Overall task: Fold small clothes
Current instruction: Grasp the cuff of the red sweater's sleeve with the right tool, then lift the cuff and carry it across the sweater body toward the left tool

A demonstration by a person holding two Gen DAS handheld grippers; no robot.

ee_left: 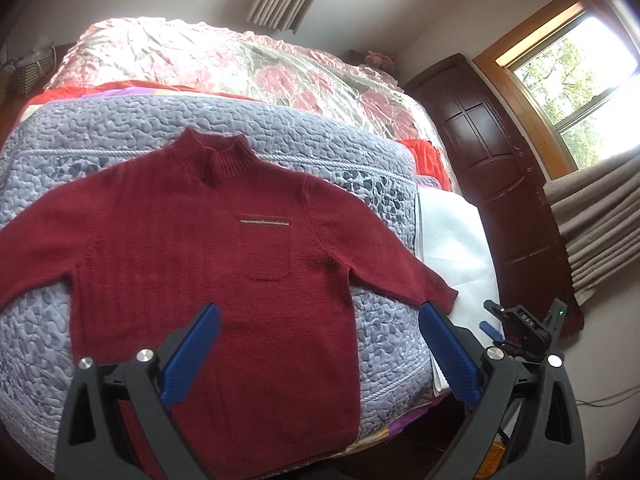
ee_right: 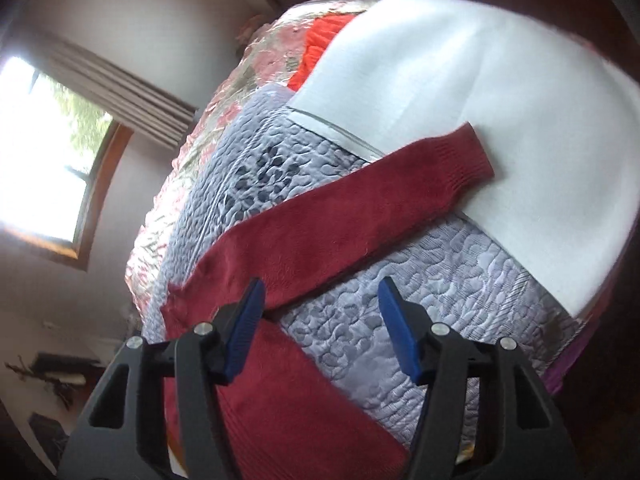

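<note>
Bed (ee_left: 60, 200) covered by a grey-lilac quilted spread, with a floral quilt (ee_left: 224, 60) under clear plastic at its far end and a white sheet (ee_right: 460, 80) along one side. Dark wooden wardrobe (ee_left: 488, 140), window (ee_left: 580, 80) and beige curtains (ee_left: 600, 220) stand beyond. A dark red sweater (ee_left: 192, 248) lies flat, front up, on the spread, sleeves spread outward; its right cuff (ee_right: 464, 164) rests on the white sheet. Left claw (ee_left: 320, 320) hovers above the sweater's lower body, blue pads wide apart, gripping nothing. Right claw (ee_right: 322, 304) hovers over the right sleeve and adjoining spread, likewise spread wide and empty.
</note>
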